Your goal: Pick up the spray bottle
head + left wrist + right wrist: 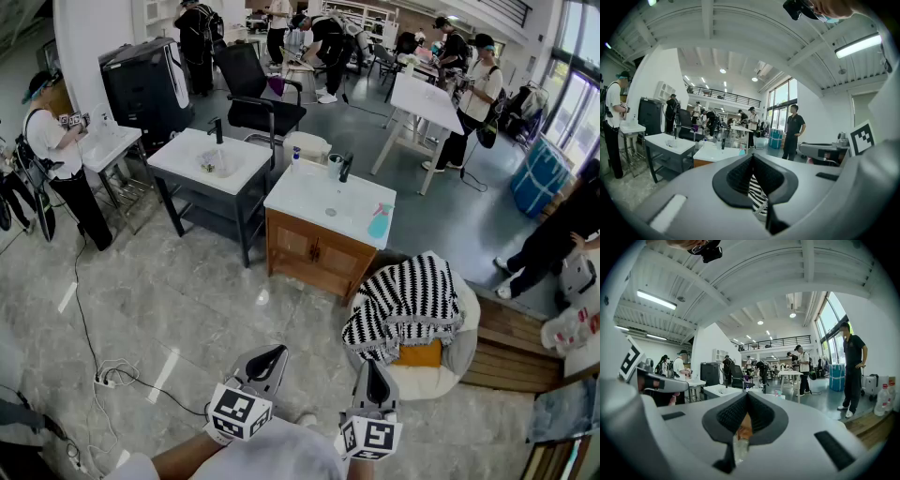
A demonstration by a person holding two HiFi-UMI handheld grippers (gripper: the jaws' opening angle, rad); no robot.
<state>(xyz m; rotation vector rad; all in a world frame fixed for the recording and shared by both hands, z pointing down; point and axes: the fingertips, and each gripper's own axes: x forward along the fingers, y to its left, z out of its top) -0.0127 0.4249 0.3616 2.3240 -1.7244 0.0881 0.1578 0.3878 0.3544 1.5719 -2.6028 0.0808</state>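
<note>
The spray bottle [379, 222] is a small teal one, standing on the right end of a white sink counter [319, 199] with a wooden cabinet, across the floor from me. It also shows small and far in the left gripper view [741, 151] and in the right gripper view [779, 393]. My left gripper [265, 361] and right gripper [377, 380] hang close to my body at the bottom of the head view, well short of the counter. Both are shut and empty: the left gripper [752, 157] and the right gripper [746, 394] each have their jaws together.
A beanbag under a black-and-white zigzag blanket [408, 300] lies between me and the counter's right side. A second sink table [211, 159] stands to the left. A power strip with cables [103, 380] lies on the floor at left. Several people stand around the room.
</note>
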